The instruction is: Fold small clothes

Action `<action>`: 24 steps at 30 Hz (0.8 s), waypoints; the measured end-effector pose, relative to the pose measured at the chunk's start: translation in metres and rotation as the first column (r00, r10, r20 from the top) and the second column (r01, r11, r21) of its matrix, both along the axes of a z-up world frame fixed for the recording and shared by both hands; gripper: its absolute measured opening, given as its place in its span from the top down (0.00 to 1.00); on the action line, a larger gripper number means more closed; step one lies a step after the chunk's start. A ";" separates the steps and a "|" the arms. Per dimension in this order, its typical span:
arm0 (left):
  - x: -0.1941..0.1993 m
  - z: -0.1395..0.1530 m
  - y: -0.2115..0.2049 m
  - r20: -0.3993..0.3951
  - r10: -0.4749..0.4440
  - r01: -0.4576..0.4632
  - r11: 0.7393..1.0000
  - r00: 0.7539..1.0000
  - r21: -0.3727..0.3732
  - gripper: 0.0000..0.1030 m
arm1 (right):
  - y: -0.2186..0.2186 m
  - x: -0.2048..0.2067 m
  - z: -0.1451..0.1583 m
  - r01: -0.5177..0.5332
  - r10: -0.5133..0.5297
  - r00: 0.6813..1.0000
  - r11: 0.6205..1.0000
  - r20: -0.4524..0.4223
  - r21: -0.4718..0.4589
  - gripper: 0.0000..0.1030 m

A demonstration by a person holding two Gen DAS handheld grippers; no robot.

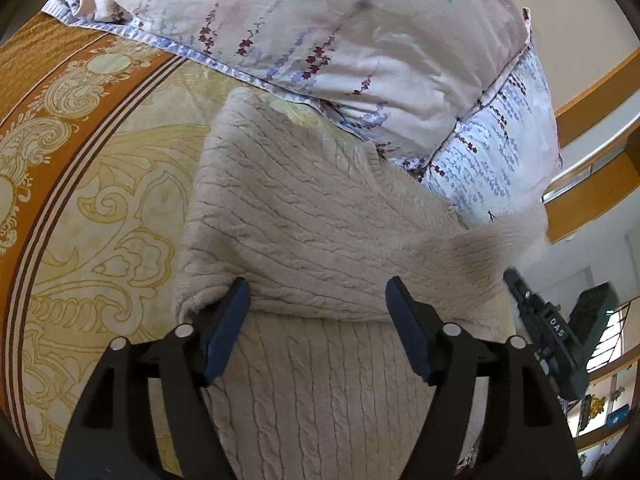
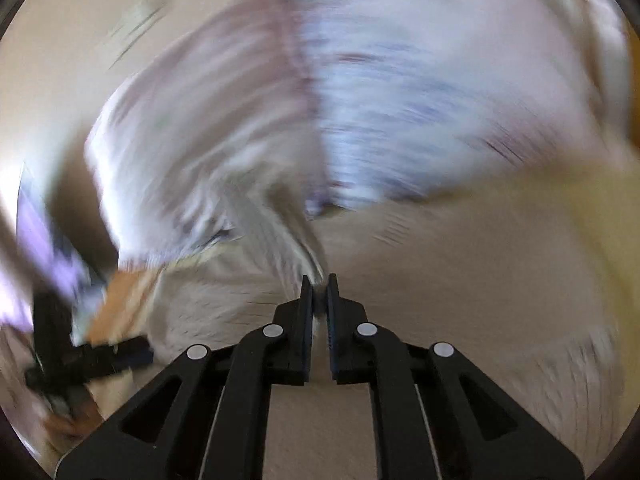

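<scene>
Right gripper [image 2: 320,280] fingers pinched on sweater [image 1: 304,216] edge, likely dragging a fold across. Left gripper [image 1: 318,300] fingers spread, empty, hovering over knit on bed [image 1: 100,184]. Right view heavily blurred.

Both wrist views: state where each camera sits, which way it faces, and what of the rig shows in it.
Left wrist: on the left gripper, looking along its open fingers over the cream knit sweater toward the floral pillow on the patterned bedspread.
Right wrist: on the right gripper, heavily motion-blurred, fingers pinched on sweater fabric.
Shared: the sweater, the pillow, and each view shows the other gripper.
</scene>
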State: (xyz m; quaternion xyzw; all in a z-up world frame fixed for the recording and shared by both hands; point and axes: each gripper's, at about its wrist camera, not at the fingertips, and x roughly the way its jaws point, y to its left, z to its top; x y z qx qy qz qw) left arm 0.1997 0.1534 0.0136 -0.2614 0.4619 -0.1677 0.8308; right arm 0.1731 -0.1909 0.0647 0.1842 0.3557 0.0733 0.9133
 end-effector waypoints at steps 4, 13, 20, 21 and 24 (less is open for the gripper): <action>-0.003 0.002 -0.004 0.000 -0.022 0.022 1.000 1.000 0.005 0.23 | -0.051 -0.007 -0.026 0.076 -0.056 0.984 0.990 -0.171 0.115 0.73; -0.027 0.008 -0.003 0.003 -0.062 0.062 0.997 0.998 0.035 0.23 | -0.102 0.010 -0.035 0.204 -0.126 0.954 0.937 -0.273 0.282 0.61; -0.037 0.006 -0.004 -0.009 -0.083 0.083 0.994 0.997 0.069 0.23 | -0.086 0.016 -0.050 0.139 -0.060 0.950 0.960 -0.305 0.244 0.84; -0.037 0.005 -0.004 -0.010 -0.084 0.084 0.994 0.996 0.073 0.22 | -0.083 0.018 -0.051 0.120 -0.041 0.952 0.962 -0.303 0.245 0.88; -0.037 0.003 -0.006 -0.012 -0.086 0.086 0.993 0.996 0.082 0.22 | -0.078 0.016 -0.033 0.086 -0.045 0.979 0.975 -0.198 0.205 0.90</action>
